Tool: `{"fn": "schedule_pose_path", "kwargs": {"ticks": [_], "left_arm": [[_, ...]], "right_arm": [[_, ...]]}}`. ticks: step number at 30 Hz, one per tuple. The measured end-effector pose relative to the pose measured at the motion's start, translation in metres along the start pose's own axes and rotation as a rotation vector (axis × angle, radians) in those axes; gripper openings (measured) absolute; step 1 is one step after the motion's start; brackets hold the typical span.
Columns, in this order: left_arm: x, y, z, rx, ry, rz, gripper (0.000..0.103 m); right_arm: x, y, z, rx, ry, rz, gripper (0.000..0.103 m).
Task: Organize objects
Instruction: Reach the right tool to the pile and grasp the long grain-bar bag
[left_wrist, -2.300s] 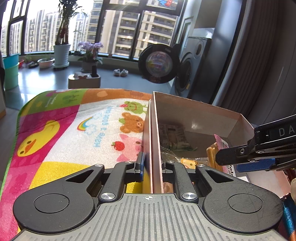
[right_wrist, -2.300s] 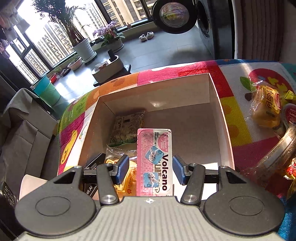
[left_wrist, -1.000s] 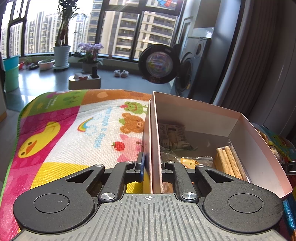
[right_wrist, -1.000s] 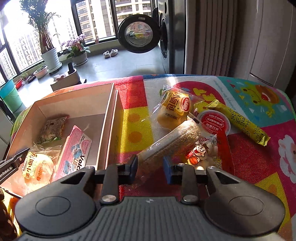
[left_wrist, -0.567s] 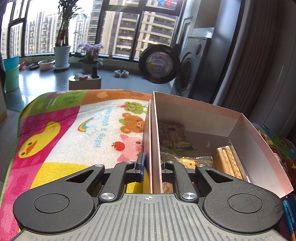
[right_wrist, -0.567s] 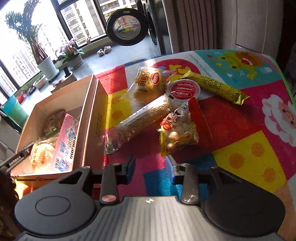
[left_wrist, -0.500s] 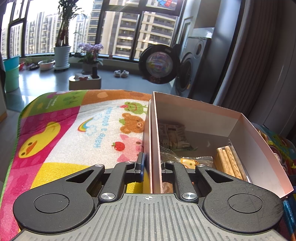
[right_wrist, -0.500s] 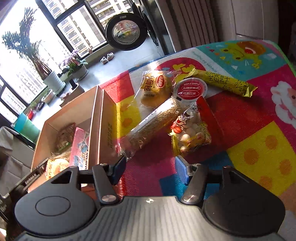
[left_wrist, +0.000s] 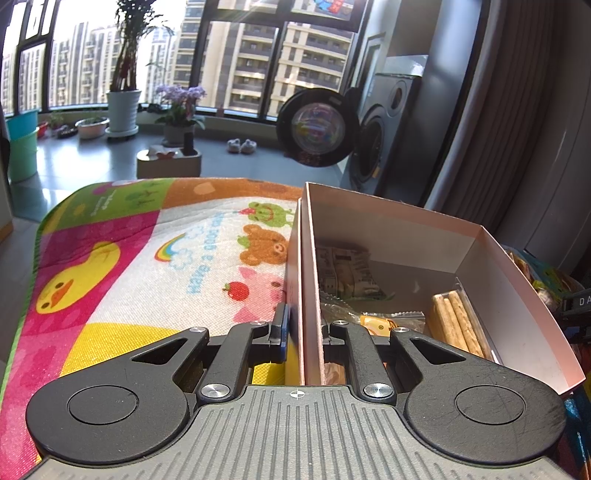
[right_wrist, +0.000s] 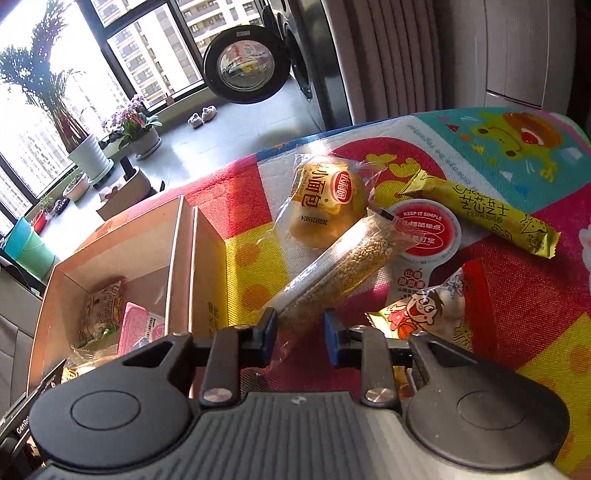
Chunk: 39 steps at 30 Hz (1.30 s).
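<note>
Cardboard box (right_wrist: 177, 254) open-topped, upright on the playmat, left of the loose snacks. Inside: green-white snack pack (right_wrist: 99, 314) at the far end, pink biscuit tray (right_wrist: 142, 328) beside it, wrapped bun (left_wrist: 376, 319) near end. On the mat, right of box: wrapped bun (right_wrist: 325, 203); long clear grain tube (right_wrist: 340, 273) lying diagonally, far end overlapping the red-lidded jelly cup (right_wrist: 428, 229); yellow snack bar (right_wrist: 484, 212) beyond it; cartoon candy bag (right_wrist: 436, 314) nearest.
</note>
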<state>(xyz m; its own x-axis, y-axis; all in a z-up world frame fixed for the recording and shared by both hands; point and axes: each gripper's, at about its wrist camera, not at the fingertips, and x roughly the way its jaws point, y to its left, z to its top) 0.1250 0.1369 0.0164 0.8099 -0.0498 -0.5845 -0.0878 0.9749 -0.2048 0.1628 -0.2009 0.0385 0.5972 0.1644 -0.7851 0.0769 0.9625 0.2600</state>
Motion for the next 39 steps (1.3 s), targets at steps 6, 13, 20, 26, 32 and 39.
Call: {"fn": "schedule_pose_path", "kwargs": {"ticks": [6,13,20,26,32,39], "left_arm": [[0.000,0.000,0.000,0.000,0.000,0.000,0.014],[0.000,0.000,0.000,0.000,0.000,0.000,0.014],[0.000,0.000,0.000,0.000,0.000,-0.001,0.014],[0.000,0.000,0.000,0.001,0.000,0.000,0.014],[0.000,0.000,0.000,0.000,0.000,0.000,0.014],[0.000,0.000,0.000,0.001,0.000,0.000,0.014]], "right_arm": [[-0.021,-0.027,-0.015,-0.051,0.028,-0.099,0.012],[-0.031,-0.047,-0.011,0.128,-0.007,0.021,0.048],[0.009,-0.016,0.013,0.147,-0.091,-0.029,0.055],[0.021,0.011,0.014,-0.029,-0.042,-0.075,0.038],[-0.007,0.004,-0.012,-0.131,0.033,-0.082,0.031],[-0.059,-0.004,-0.075,-0.331,0.122,-0.046,0.029]]}}
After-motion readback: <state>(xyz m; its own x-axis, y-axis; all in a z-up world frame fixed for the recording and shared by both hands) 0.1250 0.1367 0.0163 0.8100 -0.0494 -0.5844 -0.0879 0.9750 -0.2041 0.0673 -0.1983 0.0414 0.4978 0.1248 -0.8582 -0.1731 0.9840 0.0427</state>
